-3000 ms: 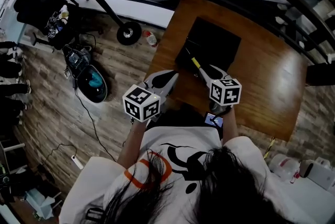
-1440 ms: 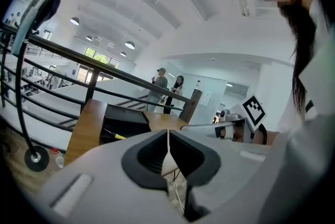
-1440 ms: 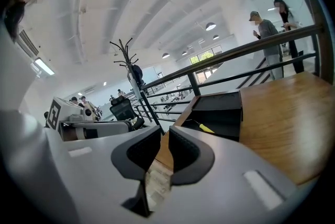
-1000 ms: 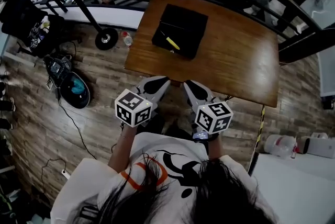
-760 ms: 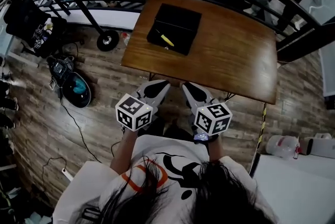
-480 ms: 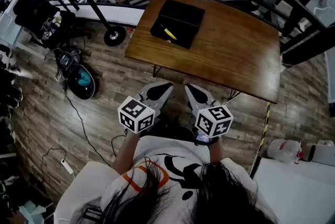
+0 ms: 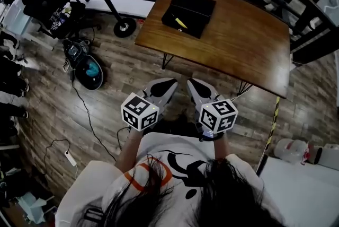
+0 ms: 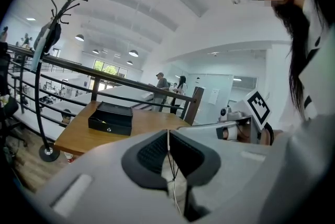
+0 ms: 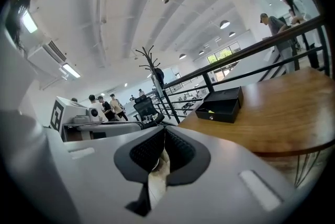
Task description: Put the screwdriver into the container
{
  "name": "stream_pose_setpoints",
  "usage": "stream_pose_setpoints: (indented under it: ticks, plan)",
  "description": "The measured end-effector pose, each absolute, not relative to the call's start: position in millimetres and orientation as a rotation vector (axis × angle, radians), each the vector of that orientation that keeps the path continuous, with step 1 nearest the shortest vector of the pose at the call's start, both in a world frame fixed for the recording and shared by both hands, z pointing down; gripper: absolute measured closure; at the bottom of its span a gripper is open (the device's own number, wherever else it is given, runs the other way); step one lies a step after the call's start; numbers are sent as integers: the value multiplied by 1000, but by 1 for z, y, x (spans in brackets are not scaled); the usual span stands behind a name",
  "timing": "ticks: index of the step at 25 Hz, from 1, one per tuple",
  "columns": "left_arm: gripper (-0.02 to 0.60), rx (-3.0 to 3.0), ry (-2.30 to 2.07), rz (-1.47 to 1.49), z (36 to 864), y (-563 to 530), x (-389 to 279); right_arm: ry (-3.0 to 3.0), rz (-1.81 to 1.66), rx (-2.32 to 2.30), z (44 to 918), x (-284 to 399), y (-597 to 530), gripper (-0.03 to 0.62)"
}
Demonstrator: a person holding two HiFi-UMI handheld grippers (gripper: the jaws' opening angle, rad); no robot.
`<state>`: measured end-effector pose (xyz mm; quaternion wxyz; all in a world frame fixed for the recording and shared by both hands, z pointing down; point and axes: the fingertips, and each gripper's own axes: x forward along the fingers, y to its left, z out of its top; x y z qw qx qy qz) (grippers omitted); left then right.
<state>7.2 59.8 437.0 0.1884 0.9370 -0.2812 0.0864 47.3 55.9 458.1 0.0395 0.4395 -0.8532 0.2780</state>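
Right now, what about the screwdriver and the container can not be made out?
Head view: the screwdriver is too small; only yellow shows inside the container.
Left gripper view: the container's front wall hides the screwdriver.
Right gripper view: only a yellow speck shows.

A: How is the light on your side?

B: My head view is dim, with darker corners. The table (image 7: 233, 35) has a soft sheen, and the floor (image 7: 47, 130) planks bend near the edges.

A: And the gripper views?

B: Bright. Ceiling lamps (image 8: 133, 53) light the white hall evenly, without hard shadows. I see a black round border, and the left gripper (image 8: 168, 133) looks soft close to the lens.
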Motion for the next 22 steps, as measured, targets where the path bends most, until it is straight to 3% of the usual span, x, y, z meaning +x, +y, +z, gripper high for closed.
stream_pose_setpoints:
  ticks: [22]
  plan:
    - [581, 2702, -647, 188, 422, 90, -71, -2531, 752, 1464, 448, -35, 91, 571]
